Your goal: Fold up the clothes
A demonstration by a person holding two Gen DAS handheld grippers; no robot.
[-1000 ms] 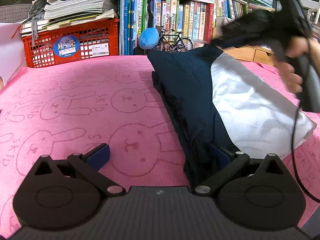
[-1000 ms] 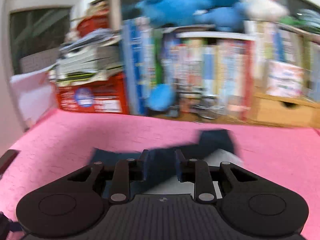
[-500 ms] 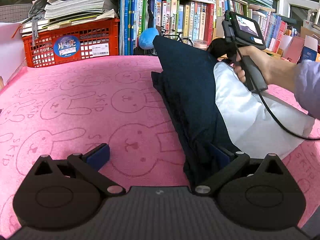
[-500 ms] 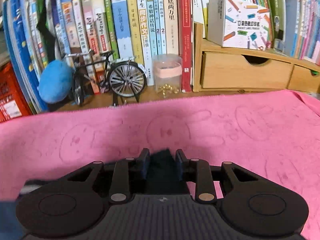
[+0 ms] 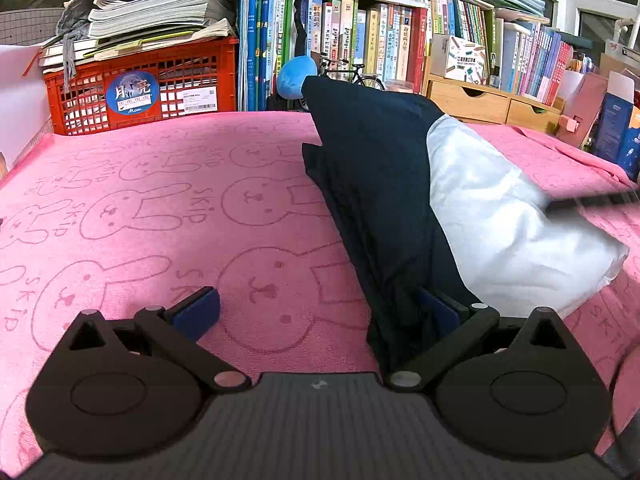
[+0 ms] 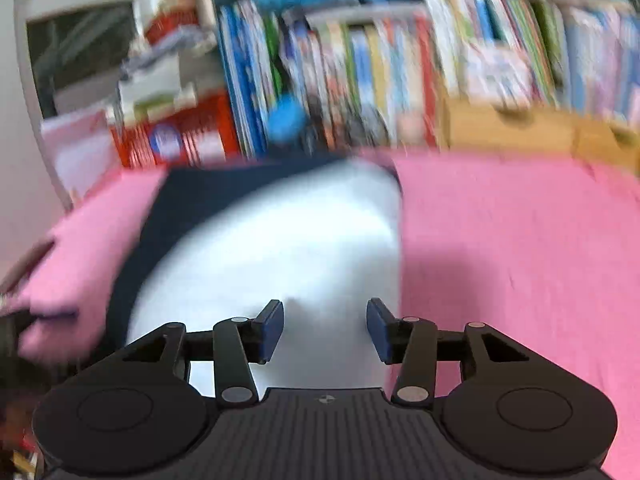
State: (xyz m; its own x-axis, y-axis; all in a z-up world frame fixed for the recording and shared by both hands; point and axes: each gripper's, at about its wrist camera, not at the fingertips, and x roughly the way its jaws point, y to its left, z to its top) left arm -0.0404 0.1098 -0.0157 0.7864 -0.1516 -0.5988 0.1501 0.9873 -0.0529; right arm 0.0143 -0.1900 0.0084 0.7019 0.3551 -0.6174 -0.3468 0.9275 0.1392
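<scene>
A navy and white garment [image 5: 380,184] lies folded on the pink rabbit-print towel [image 5: 160,200], with the white panel [image 5: 500,232] to the right. My left gripper [image 5: 320,312] rests low on the towel, open wide. Its left finger [image 5: 196,312] is on bare towel, and the garment's near navy edge drapes over its right finger [image 5: 444,312]. In the blurred right wrist view my right gripper [image 6: 325,330] is open, nothing between its fingers, hovering over the near end of the garment's white panel [image 6: 280,256].
A red crate [image 5: 140,88] stacked with papers stands at the back left. Bookshelves [image 5: 380,40], a toy bicycle [image 5: 352,76] and wooden drawers [image 5: 480,100] line the back. Boxes [image 5: 616,120] sit at the far right. A blurred dark streak [image 5: 592,200] crosses the right edge.
My right gripper was shut on navy fabric at the far end; it has let go, opened and drawn back over the white panel. The left gripper has not moved.
</scene>
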